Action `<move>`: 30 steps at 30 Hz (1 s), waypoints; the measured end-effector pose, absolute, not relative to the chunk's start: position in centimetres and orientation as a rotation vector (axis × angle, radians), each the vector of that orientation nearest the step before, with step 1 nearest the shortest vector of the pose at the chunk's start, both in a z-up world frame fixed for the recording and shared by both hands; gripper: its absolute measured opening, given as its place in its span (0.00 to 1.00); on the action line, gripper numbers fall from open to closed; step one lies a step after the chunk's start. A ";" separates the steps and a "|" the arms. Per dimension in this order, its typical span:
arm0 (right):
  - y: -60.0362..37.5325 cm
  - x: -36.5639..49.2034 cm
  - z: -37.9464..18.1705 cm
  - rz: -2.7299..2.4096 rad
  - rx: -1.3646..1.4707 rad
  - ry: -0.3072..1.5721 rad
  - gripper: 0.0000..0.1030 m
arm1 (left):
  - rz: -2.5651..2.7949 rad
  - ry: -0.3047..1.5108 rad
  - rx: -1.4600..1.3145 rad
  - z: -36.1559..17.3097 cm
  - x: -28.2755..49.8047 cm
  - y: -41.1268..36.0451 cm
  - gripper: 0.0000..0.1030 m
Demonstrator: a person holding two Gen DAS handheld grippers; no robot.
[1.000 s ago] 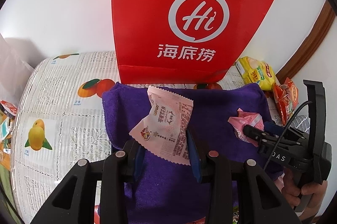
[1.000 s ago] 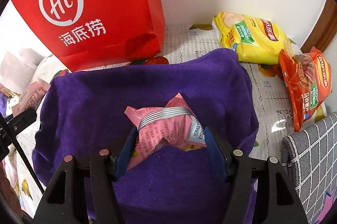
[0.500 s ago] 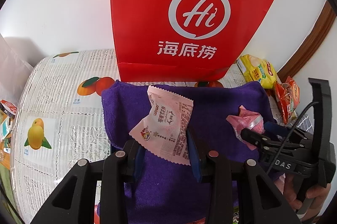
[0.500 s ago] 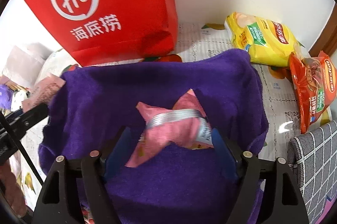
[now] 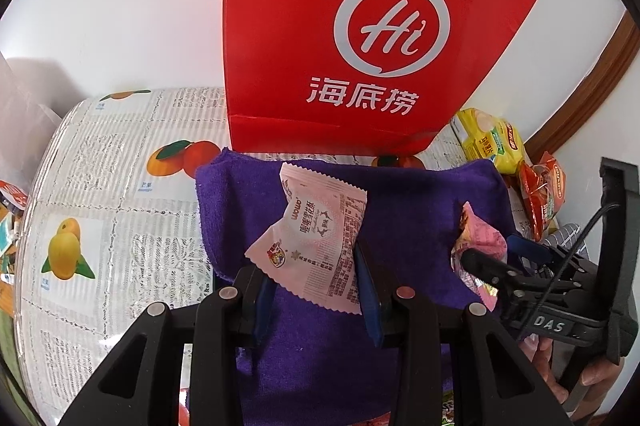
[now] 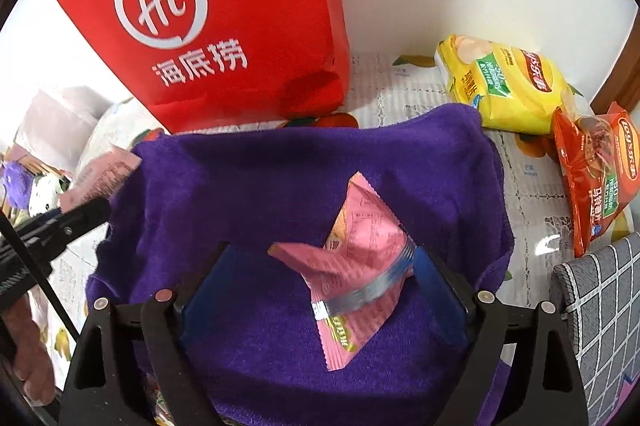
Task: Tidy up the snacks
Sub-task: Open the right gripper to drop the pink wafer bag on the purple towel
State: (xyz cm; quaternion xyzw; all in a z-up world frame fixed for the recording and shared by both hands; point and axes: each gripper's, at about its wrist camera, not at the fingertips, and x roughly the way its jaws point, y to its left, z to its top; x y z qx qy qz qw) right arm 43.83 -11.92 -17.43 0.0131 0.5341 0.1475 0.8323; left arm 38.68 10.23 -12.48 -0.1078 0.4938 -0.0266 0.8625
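My left gripper (image 5: 316,280) is shut on a pale pink snack packet (image 5: 316,240) and holds it over a purple towel (image 5: 408,209). My right gripper (image 6: 320,274) is open, jaws wide apart. A darker pink snack packet (image 6: 360,266) sits between them, tilted, leaning on the right finger over the towel (image 6: 248,185). The right gripper (image 5: 480,266) and its pink packet (image 5: 480,238) show at the right of the left wrist view. The left gripper's packet (image 6: 104,173) shows at the left of the right wrist view.
A tall red paper bag (image 5: 360,37) stands behind the towel against the white wall; it also shows in the right wrist view (image 6: 208,25). A yellow chip bag (image 6: 504,81) and a red chip bag (image 6: 596,169) lie at the right. A grey checked cushion (image 6: 600,314) is at the lower right.
My right gripper opened and let go of the darker pink packet, which tipped over toward the right finger. The left gripper kept its hold and barely moved.
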 end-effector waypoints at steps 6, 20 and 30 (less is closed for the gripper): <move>-12.4 42.9 -14.9 0.301 0.005 1.044 0.87 | -0.059 1.089 -0.232 -13.9 39.4 10.0 0.34; -13.1 42.2 -12.1 0.298 0.028 0.953 0.87 | -0.038 1.133 -0.236 -16.1 40.1 9.6 0.35; -12.7 41.9 -12.1 0.320 0.022 0.959 0.87 | -0.030 1.158 -0.232 -16.7 40.3 9.5 0.35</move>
